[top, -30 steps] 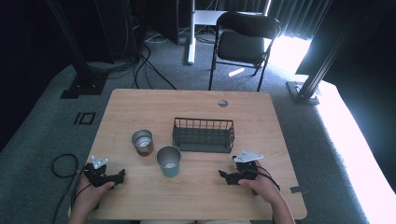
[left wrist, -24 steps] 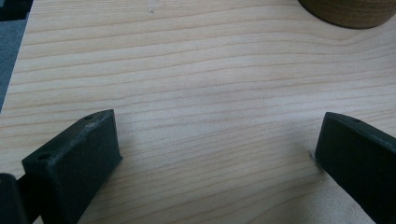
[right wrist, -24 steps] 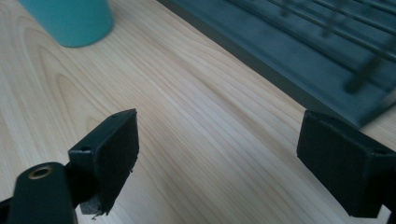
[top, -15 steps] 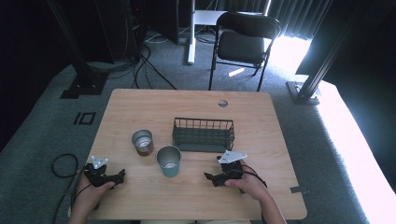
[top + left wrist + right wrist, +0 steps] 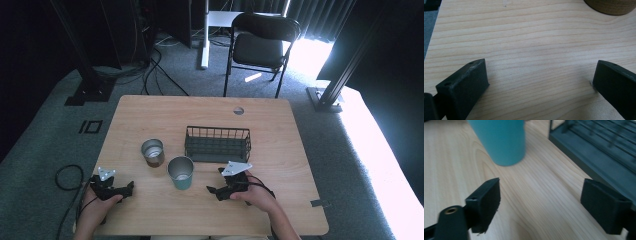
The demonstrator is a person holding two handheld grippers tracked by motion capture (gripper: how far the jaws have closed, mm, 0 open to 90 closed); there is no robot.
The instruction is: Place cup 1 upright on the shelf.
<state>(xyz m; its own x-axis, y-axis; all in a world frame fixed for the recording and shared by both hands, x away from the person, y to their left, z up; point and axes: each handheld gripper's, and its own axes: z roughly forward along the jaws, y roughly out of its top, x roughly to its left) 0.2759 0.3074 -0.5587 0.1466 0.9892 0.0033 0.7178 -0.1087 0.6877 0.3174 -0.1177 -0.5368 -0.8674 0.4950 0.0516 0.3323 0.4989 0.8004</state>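
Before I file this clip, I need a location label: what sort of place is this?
Probably a lab or studio set up for recording, not a home. A lone wooden table stands on grey carpet, with metal frame posts around it, loose cables on the floor and a folding chair behind.

Two black hand-held grippers, bare forearms

Left hand-held gripper (image 5: 131,186) and right hand-held gripper (image 5: 214,192) each carry a grey three-cornered plate, blocky jaws with screw holes, and trailing black cable.

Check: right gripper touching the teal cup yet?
Apart. The right gripper view shows bare wood between the open right gripper and the teal cup; the high view agrees.
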